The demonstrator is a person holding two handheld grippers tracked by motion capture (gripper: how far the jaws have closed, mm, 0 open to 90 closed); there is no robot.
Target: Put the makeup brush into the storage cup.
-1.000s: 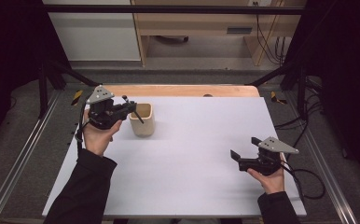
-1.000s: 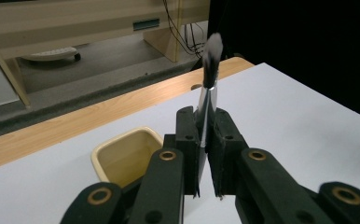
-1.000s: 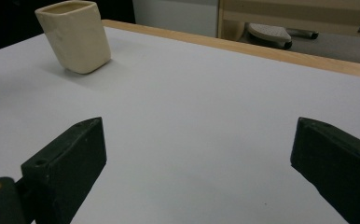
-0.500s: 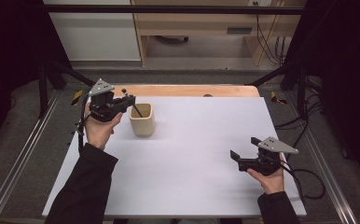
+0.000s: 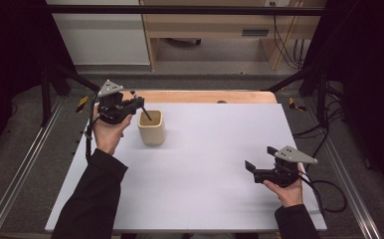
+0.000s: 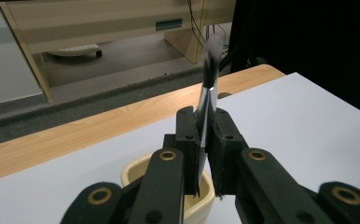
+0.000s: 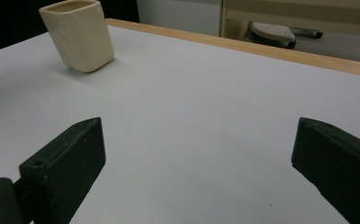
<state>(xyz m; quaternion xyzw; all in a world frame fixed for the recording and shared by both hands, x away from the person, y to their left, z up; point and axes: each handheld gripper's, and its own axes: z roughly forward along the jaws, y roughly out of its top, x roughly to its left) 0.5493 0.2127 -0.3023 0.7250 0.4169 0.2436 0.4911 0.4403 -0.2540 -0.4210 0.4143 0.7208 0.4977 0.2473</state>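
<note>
The left gripper point(image 5: 136, 103) pinches a makeup brush point(image 6: 208, 88) tight, its lower end dipping into the cream cup point(image 5: 152, 127) at the far left of the white table point(image 5: 210, 174). At the near right, the right gripper point(image 5: 249, 167) is spread wide and holds nothing, well apart from the cup.

We see the white counter point(image 5: 205, 189) with a wooden far edge; a cream cup point(image 5: 152, 128) stands near its far-left corner.

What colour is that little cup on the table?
The cup is cream, a pale yellowish white; the right gripper view shows it best.
</note>
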